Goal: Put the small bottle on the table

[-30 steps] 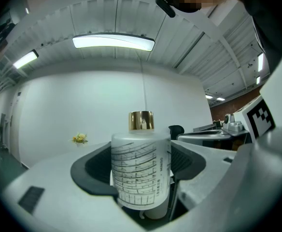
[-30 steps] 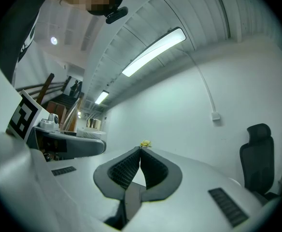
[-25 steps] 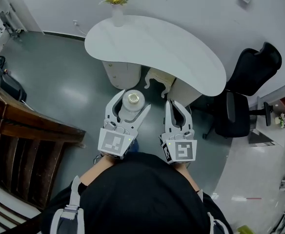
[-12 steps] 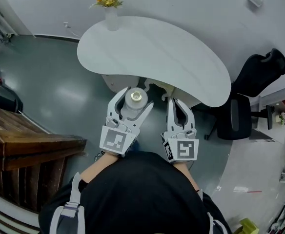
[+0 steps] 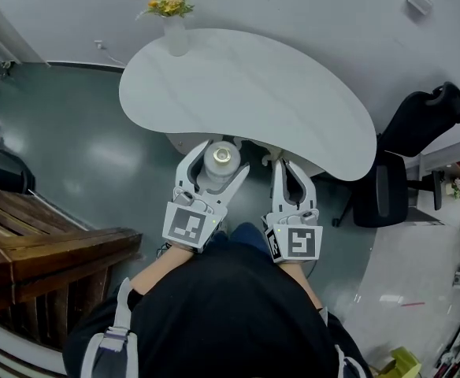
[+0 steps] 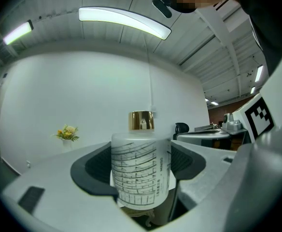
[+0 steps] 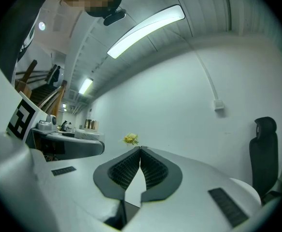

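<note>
**White frosted small bottle with a gold cap (image 6: 140, 170), held at the rim of a worktop**

The bottle stands upright between the dark pads of the left gripper (image 5: 217, 162). That gripper is clamped on the bottle's sides, with the cap up and the long axis vertical. In the head view the bottle sits right at the near rim of the white kidney-shaped worktop (image 5: 277, 93), whose bare surface stretches ahead of the gripper. The right gripper (image 5: 291, 168) hangs just beside the left one, its jaws pressed together on nothing. A white vase of yellow flowers (image 5: 172, 24) stands at the worktop's far left end, well apart from the bottle. A black office chair (image 5: 407, 144) stands off to the right. The coming move probably falls to the left hand: carry the bottle forward past the rim, then lower it straight down, base first. Whether its base already clears the surface cannot be told
</note>
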Available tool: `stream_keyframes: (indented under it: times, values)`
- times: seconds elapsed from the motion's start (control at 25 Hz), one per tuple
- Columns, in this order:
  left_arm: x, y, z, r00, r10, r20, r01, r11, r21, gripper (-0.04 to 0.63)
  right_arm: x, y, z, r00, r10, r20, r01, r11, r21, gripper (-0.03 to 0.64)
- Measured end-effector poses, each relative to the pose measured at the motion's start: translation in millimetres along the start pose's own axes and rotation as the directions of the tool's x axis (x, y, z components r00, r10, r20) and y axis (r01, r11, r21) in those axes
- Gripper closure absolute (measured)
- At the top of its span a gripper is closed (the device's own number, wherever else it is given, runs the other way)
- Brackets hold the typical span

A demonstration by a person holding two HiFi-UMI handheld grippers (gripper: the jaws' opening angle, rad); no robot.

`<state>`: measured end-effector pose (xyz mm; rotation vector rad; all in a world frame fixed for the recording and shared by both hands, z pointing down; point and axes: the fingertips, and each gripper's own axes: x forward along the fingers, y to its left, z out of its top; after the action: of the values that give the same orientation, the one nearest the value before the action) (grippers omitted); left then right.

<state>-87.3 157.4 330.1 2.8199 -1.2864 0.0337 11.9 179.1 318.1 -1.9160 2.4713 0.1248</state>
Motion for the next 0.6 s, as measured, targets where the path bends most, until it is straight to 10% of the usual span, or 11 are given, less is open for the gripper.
stream_keyframes:
  times: [0.6]
  values:
    - [66, 44, 5, 1.0, 0.009, 0.018, -0.01, 1.0, 0.011, 0.259, 81, -26, -6, 0.999, 0.041, 0.006, -0.041, 0.999, -0.001, 0.594]
